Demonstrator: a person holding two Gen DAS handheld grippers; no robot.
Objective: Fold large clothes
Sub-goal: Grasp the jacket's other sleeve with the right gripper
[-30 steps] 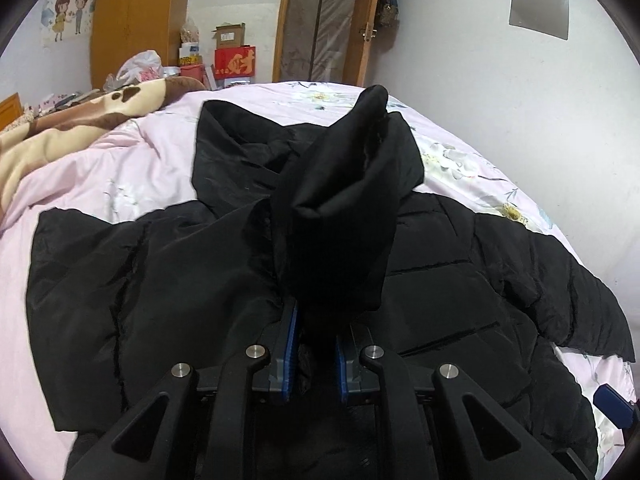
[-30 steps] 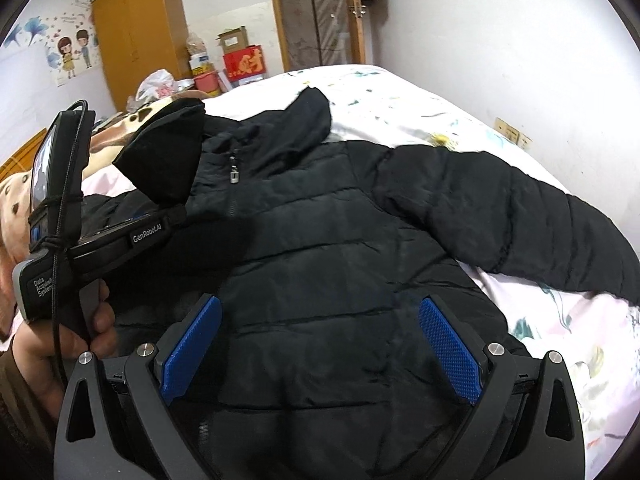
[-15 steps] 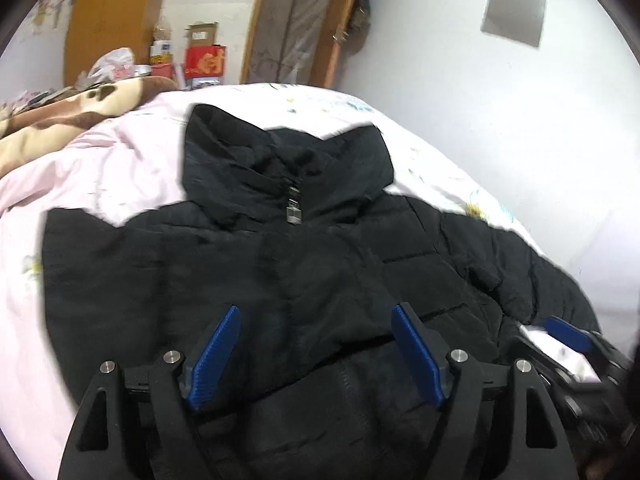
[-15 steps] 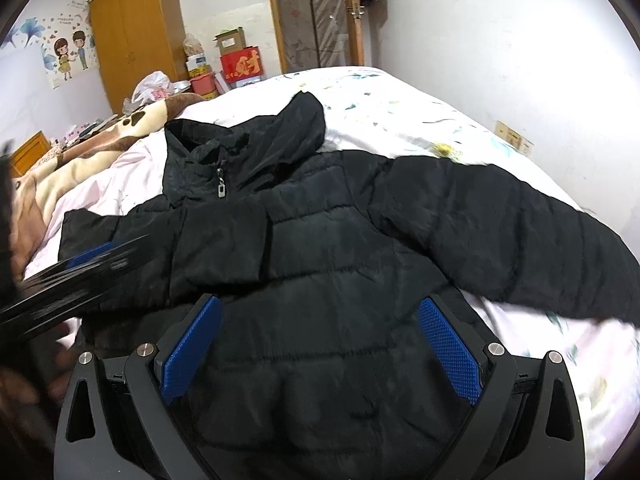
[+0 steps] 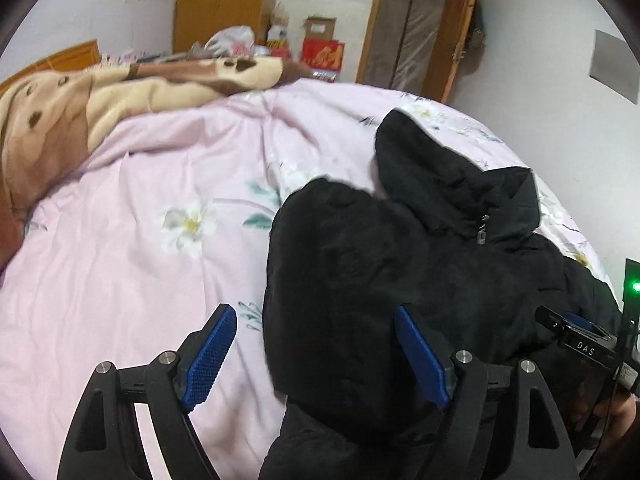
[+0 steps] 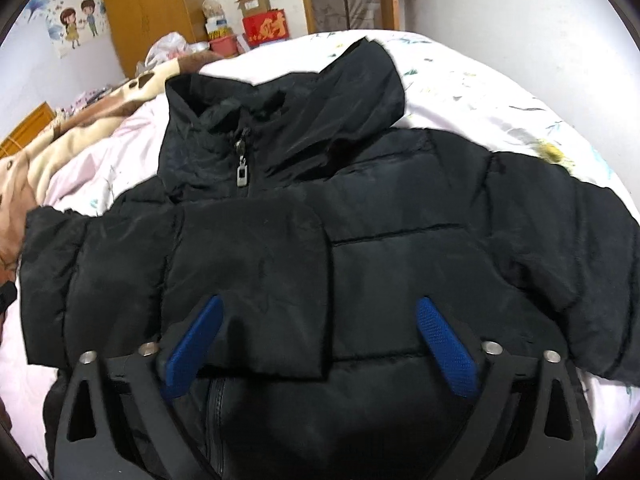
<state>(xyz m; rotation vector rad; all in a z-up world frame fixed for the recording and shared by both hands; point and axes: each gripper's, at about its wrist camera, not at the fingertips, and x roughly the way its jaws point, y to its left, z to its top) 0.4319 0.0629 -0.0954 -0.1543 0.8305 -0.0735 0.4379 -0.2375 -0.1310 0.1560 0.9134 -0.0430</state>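
A black puffer jacket [image 6: 360, 240] is laid front-up, zipped, on the bed [image 5: 140, 260], collar toward the far edge, near the wall-side edge. Progress is judged early: one sleeve [image 6: 256, 292] is already folded across the chest, cuff ending near the zip line; the other sleeve [image 6: 580, 248] is spread out toward the wall-side edge, and the body is not yet folded. Left gripper [image 5: 316, 360] fingers are released and opening, hovering over the folded sleeve's shoulder edge, nothing gripped. Right gripper [image 6: 320, 348] fingers are closing but clear of the fabric, with the folded cuff below them, nothing clamped yet. The spread sleeve and zipper pull [image 6: 241, 176] are shown clearly in the right wrist view only. Shown in the left wrist view only: the bare pink bedding beside the jacket, a brown blanket [image 5: 100, 100] at the far corner, and the right gripper's body at frame edge.
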